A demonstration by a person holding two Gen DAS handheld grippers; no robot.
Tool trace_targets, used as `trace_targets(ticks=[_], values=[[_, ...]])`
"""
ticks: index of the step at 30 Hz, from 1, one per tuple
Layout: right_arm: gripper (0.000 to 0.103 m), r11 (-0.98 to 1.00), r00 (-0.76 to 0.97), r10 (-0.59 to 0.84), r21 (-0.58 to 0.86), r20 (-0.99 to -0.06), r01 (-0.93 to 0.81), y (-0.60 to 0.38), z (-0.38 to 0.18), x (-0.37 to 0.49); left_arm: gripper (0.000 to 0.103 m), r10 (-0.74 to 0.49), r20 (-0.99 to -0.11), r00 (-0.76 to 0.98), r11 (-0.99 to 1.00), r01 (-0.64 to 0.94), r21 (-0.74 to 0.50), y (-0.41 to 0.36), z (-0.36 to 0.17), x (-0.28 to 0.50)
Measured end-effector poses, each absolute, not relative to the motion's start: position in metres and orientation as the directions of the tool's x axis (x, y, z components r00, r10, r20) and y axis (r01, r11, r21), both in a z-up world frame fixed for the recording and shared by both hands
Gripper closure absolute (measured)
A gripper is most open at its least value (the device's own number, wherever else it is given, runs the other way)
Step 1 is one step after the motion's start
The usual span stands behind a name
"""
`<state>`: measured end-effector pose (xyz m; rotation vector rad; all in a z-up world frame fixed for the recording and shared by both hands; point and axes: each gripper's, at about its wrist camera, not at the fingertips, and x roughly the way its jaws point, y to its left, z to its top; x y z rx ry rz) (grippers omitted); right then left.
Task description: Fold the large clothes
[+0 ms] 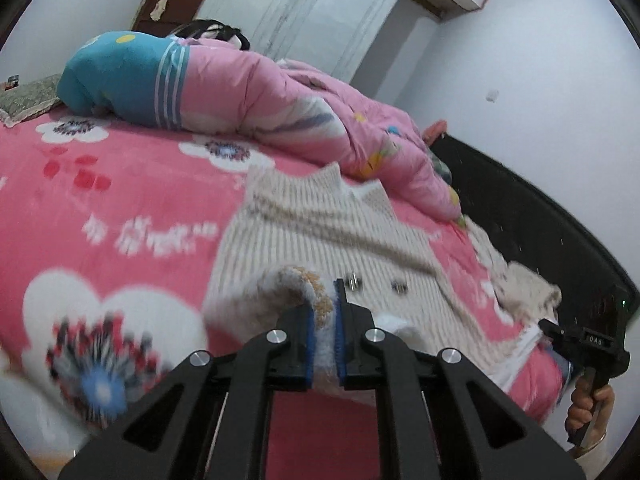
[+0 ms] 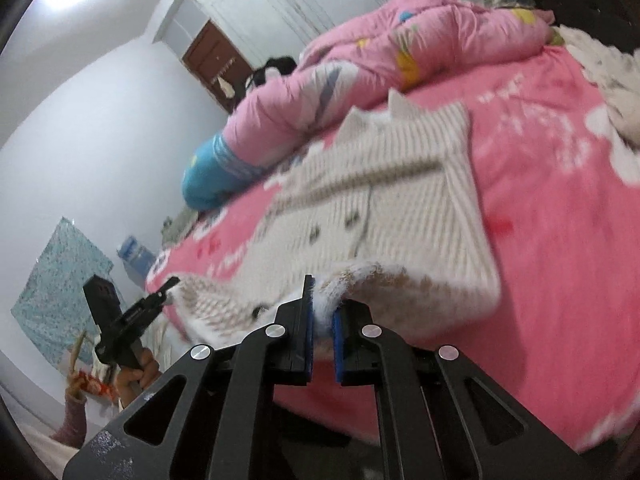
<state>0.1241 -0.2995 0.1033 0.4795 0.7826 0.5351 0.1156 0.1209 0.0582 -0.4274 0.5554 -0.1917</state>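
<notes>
Left wrist view: left gripper [image 1: 324, 320] is clamped on the hem of the cream ribbed knit cardigan [image 1: 320, 224], which is spread mid-frame on the pink floral bedspread [image 1: 120, 200]. Right gripper [image 2: 322, 316] pinches the other hem corner. I'd carry both corners level toward the collar at upper centre, hem taut, no twist.

Cream ribbed knit cardigan [image 1: 320, 232] with small dark buttons down the front, spread flat on the pink bed, collar toward the pink quilt. One sleeve trails off toward the dark bed frame. The near hem, with fuzzy white lining and tan pattern, is raised off the bed at two points, sagging between them. The picture is blurred; finer details cannot be told.
</notes>
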Motion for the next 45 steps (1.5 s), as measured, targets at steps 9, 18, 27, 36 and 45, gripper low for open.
trace_targets(ticks=[9,18,27,36,45], values=[[0.054,0.737,0.698,0.545,0.662,-0.465,-0.135,-0.332,0.075,0.241,0.085,-0.243,-0.430,0.869,0.883,0.015,-0.469,0.139,0.061,0.248],[0.027,0.801,0.631,0.483,0.597,-0.607,-0.039,-0.356,0.023,0.213,0.045,-0.200,-0.527,0.826,0.894,-0.066,-0.443,0.150,0.030,0.262],[0.017,0.810,0.532,0.495,0.586,-0.687,0.002,-0.363,0.004,0.141,0.041,-0.328,-0.586,0.741,0.869,-0.005,-0.494,0.125,0.006,0.177],[0.014,0.813,0.453,0.525,0.582,-0.720,-0.018,-0.339,-0.004,0.138,0.040,-0.336,-0.636,0.695,0.858,-0.053,-0.511,0.104,-0.044,0.168],[0.013,0.723,0.485,0.584,0.689,-0.651,0.055,-0.339,-0.013,0.152,0.037,-0.400,-0.535,0.744,0.770,-0.043,-0.636,0.124,-0.046,0.164]])
